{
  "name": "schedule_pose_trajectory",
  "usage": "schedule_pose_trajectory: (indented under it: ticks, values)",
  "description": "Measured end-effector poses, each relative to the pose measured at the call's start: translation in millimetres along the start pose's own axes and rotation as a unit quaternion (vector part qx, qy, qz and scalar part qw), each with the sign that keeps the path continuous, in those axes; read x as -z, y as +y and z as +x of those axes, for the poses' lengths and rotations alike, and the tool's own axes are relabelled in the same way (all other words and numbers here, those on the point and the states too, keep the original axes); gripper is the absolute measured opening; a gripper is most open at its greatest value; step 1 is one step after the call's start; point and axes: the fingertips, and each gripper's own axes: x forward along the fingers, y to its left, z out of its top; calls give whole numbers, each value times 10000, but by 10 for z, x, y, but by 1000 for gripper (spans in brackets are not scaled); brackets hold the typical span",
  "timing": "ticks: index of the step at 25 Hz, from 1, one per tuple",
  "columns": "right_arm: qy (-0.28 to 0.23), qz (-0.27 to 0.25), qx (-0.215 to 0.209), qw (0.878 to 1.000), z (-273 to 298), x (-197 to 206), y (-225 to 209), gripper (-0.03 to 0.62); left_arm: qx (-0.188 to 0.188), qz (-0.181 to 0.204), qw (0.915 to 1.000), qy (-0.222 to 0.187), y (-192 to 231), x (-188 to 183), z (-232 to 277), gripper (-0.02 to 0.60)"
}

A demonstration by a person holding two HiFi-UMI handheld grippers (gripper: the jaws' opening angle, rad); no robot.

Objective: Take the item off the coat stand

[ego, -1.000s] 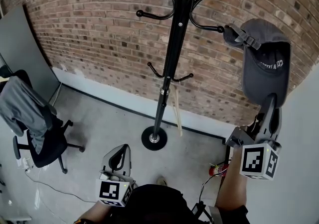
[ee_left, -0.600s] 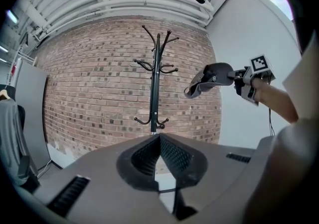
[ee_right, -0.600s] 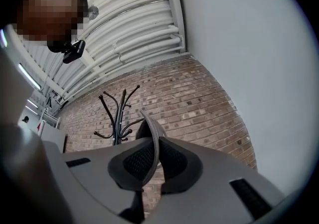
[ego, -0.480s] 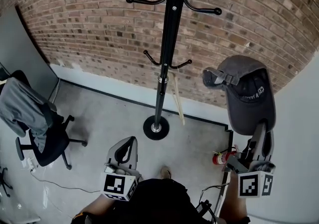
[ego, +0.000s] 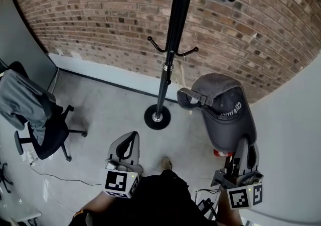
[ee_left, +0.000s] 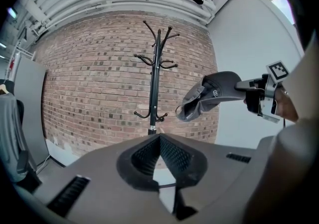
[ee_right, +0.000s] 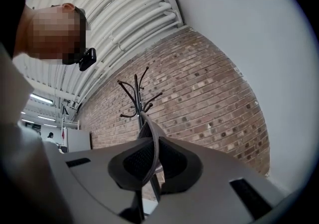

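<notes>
A dark grey baseball cap (ego: pixel 225 114) hangs clear of the black coat stand (ego: pixel 170 54), to the right of its round base (ego: pixel 157 117). My right gripper (ego: pixel 243 145) is shut on the cap's brim (ee_right: pixel 152 133) and holds it up, peak downward. The left gripper view shows the cap (ee_left: pixel 212 93) to the right of the stand (ee_left: pixel 154 83), whose hooks are bare. My left gripper (ego: pixel 130 139) is low at the front left, shut with nothing in it (ee_left: pixel 159 141). The stand (ee_right: pixel 137 98) rises behind the held brim.
A brick wall (ego: pixel 100 24) backs the stand and a plain white wall (ego: pixel 296 134) closes the right side. An office chair draped with a grey garment (ego: pixel 30 114) stands at the left. A small red extinguisher (ego: pixel 217 152) and cables lie on the floor under the cap.
My right gripper has carried the cap down and away from the stand's upper hooks, toward the person. The left gripper has hardly moved.
</notes>
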Motion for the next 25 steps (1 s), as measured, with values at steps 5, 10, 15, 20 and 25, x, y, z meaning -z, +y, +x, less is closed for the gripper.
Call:
schedule_pose_trajectory:
  ticks: [5,10,15,20,25]
  values:
    - [319,95,-301,9990,-65,249,434,31,-141,-167,9997,-50,214,102,-258,25]
    - [560,62,-690,9960,-112,474,1076,31,-317,-365,9988,-49,615,253,-613,25]
    - [891,-69,-1080,9901,-180,774,1718,31,-399,-426,9983,17,957,445,-932,25]
    - [1219,8,-1593,9797,-161,1027,2019,31,-570,-250,9975,-342,1030,379,-1083,25]
    - [1460,-9,-1919,9705,-253,998,2074,31,-792,-233,9958,-405,903,259,-1224,25]
